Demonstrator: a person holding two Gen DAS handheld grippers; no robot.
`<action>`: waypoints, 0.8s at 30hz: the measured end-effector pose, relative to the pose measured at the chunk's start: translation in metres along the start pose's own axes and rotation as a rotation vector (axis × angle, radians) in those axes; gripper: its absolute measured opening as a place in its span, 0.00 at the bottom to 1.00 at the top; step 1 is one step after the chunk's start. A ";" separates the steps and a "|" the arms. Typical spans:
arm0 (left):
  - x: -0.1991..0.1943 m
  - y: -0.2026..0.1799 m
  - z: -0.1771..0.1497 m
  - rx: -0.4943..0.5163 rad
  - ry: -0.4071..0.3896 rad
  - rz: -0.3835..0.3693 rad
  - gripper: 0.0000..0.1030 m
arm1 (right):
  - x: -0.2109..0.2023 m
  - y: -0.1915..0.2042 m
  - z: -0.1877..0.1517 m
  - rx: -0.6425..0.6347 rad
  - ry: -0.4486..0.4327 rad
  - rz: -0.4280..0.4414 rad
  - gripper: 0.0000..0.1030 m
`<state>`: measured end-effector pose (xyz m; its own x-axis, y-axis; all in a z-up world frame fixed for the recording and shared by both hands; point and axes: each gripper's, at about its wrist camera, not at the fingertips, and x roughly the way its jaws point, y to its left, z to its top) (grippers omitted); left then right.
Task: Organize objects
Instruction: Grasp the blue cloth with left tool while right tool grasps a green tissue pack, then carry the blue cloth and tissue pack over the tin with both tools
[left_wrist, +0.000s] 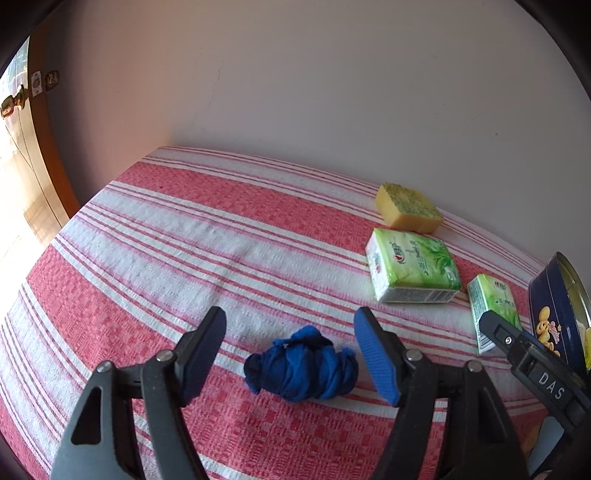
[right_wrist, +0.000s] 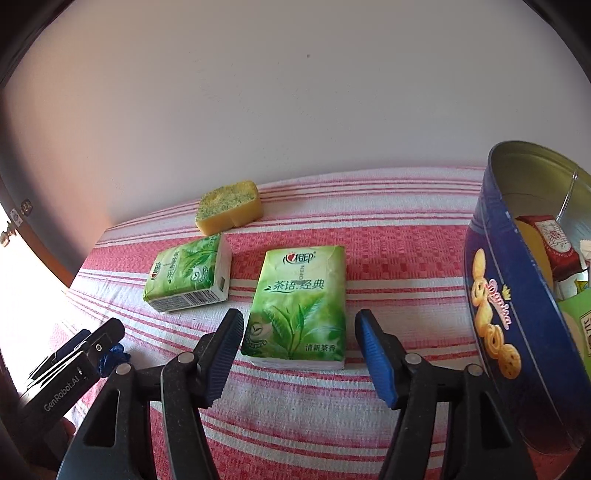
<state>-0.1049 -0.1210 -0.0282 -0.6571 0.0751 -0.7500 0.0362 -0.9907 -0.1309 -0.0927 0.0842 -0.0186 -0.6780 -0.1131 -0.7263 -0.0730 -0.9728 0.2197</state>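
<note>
The left tool stands spread, its blue pads on either side of a balled-up blue cloth without pressing it; the cloth lies loose on the striped counter between the tips. The right tool is likewise spread, and a green tissue pack lies flat just ahead of and between its pads, untouched. Beyond that pack to the left lies a second tissue pack, and farther out, near the wall, a yellow sponge. Close on the right tool's right side stands an open blue cookie tin with wrappers and packets already inside, which I take to be where the loose things belong. The two tools work close together, each showing at the edge of the other's view, so a sideways swing could knock them. The cloth is soft and lumpy: a shallow pinch may catch only a fold and let it unravel or drop on the way. The pack's slick wrapper could slide out of a light grip, and a careless carry to the tin might clip its rim.
</note>
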 end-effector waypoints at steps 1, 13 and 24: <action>0.002 0.000 0.000 -0.001 0.009 0.000 0.70 | 0.001 0.002 0.001 -0.004 -0.006 -0.002 0.64; -0.015 -0.011 -0.002 0.053 -0.087 -0.019 0.26 | -0.031 -0.012 -0.006 0.022 -0.129 0.066 0.54; -0.008 -0.007 -0.003 0.032 -0.049 0.000 0.47 | -0.046 -0.009 -0.007 0.023 -0.193 0.018 0.54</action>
<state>-0.0976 -0.1145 -0.0230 -0.6930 0.0701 -0.7175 0.0125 -0.9939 -0.1092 -0.0564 0.0971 0.0081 -0.8066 -0.0877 -0.5846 -0.0744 -0.9660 0.2477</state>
